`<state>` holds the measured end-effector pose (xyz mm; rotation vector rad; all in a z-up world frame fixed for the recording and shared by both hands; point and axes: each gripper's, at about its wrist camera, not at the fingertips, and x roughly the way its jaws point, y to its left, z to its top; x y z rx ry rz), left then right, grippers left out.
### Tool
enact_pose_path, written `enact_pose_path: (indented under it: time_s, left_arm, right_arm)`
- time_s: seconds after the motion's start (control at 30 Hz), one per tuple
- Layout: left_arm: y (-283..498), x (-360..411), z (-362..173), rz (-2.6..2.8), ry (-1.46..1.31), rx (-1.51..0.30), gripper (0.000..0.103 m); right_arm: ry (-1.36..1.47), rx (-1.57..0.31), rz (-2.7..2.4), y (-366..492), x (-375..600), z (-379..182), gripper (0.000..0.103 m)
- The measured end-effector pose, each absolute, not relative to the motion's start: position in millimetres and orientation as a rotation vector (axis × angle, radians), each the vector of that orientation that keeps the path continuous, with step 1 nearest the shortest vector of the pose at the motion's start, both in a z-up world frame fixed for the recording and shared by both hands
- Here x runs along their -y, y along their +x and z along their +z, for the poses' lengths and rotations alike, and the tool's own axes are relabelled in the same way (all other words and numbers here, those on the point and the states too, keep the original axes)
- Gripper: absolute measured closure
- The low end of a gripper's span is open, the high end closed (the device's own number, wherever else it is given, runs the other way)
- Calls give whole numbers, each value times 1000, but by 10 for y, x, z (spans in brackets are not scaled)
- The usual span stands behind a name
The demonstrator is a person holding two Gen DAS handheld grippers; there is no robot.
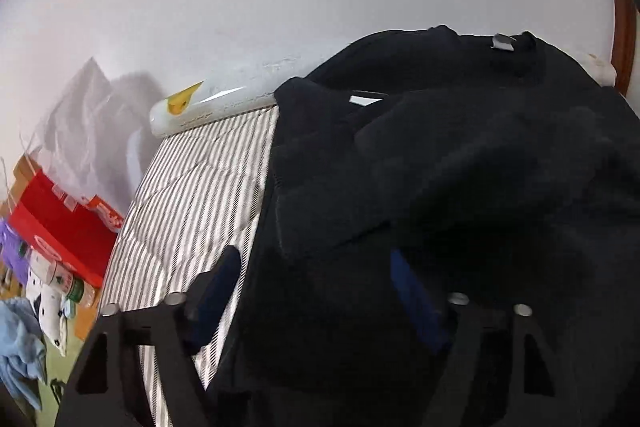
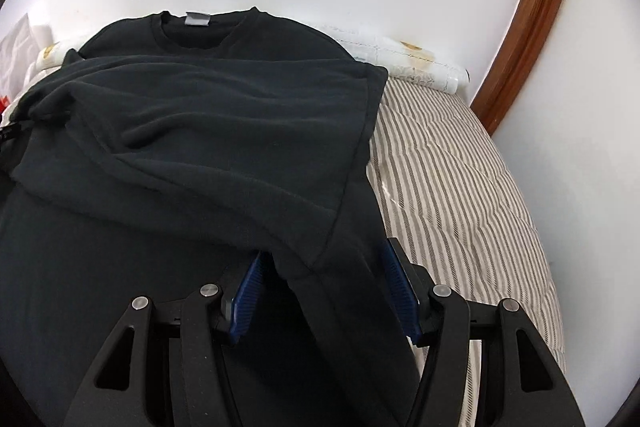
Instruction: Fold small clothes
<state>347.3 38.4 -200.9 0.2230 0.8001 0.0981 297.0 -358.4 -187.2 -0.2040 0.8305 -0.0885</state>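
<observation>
Black T-shirt (image 2: 192,131) lies flat on the striped bedcover (image 2: 460,167), collar toward the wall, sleeves folded inward. Right gripper (image 2: 326,291) and left gripper (image 1: 316,291), both part-open and gripping nothing, straddle its side edges, apparently positioned for the next fold.

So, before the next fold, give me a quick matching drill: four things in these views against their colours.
Things:
1. T-shirt
2. Neck label
3. Box beside the bed
4. Bed cover

Colours:
a. red
b. grey and white stripes
c. black
d. pale grey

Pairs: 1-c, 2-d, 3-a, 4-b
</observation>
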Motion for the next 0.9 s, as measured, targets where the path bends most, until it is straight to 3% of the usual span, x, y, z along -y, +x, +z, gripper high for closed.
enact_pose_path:
  time_s: [0.07, 0.13, 0.2, 0.3, 0.53, 0.77, 0.83, 0.9]
  left_arm:
    - [3522, -331, -1987, 90, 226, -794, 50]
    - [3575, -280, -1974, 108, 245, -781, 61]
    - [3623, -241, -1958, 143, 281, -763, 90]
    - [3538, -308, -1817, 111, 248, -725, 93]
    - [3247, -468, -1707, 88, 256, -689, 92]
    - [3223, -529, -2010, 90, 210, -795, 82]
    - [3163, -607, -1981, 72, 142, -801, 69]
    - [3076, -710, -1928, 52, 50, -792, 33]
  right_arm:
    - [-195, -831, -94, 2993, 3578, -1893, 48]
    - [-200, -836, -90, 2999, 3570, -1904, 64]
    - [-197, -819, -96, 2963, 3598, -1880, 71]
    - [-150, -790, -118, 2914, 3722, -1780, 83]
    - [-114, -806, -151, 2838, 3921, -1706, 83]
    - [-109, -789, -42, 2562, 3898, -1508, 78]
    - [-107, -751, -16, 2505, 3856, -1364, 74]
    - [-101, -718, -5, 2523, 3805, -1232, 68]
